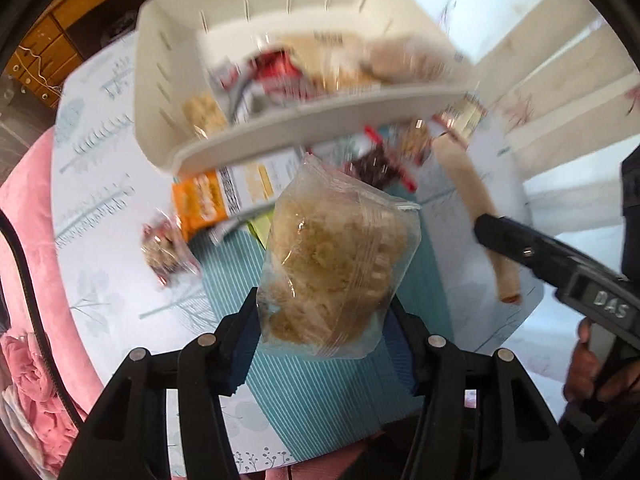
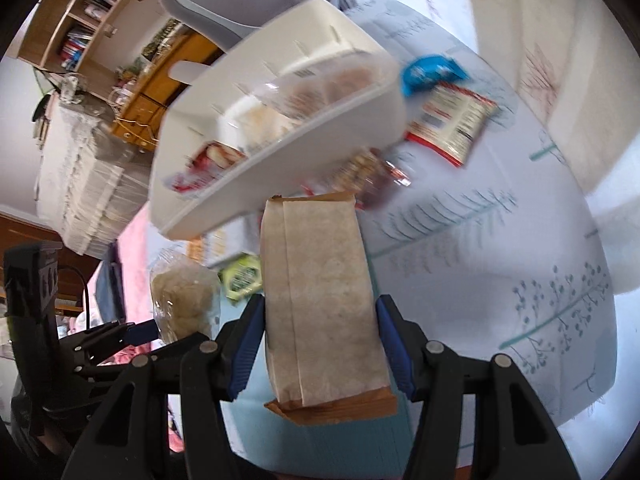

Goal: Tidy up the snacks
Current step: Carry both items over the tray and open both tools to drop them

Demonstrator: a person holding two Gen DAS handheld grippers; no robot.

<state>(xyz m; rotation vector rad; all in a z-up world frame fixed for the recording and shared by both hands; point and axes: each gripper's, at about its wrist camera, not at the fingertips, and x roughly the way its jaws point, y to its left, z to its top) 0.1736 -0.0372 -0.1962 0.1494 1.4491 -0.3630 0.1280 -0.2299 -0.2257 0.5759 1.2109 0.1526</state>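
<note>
- Snacks are in both grippers: the left gripper (image 1: 320,320) has its jaws closed partway on a clear bag (image 1: 336,264) of pale crumbly biscuits, and the right gripper (image 2: 320,332) has its jaws pressed against the two sides of a tall paper packet (image 2: 324,300).
- Clear bag sits between the left jaws by its lower part only, with most of it standing out ahead of them; the film looks slippery, so I would keep a steady squeeze without crushing the biscuits.
- Paper packet stands upright between the right jaws and reaches past them front and back; it looks stiff enough to carry by its sides.
- Ahead of both pairs of jaws is the white bin (image 1: 280,64), which already holds several packs.
- Bin's near rim lies between the jaws and its inside, so each snack should clear that rim before being let go.
- Going one gripper at a time seems wise, as the two are near each other.
- Loose packs, among them an orange pack (image 1: 200,204) and a red-edged pouch (image 2: 452,120), lie on the tablecloth (image 2: 500,272) beyond the jaws, beside the bin.
</note>
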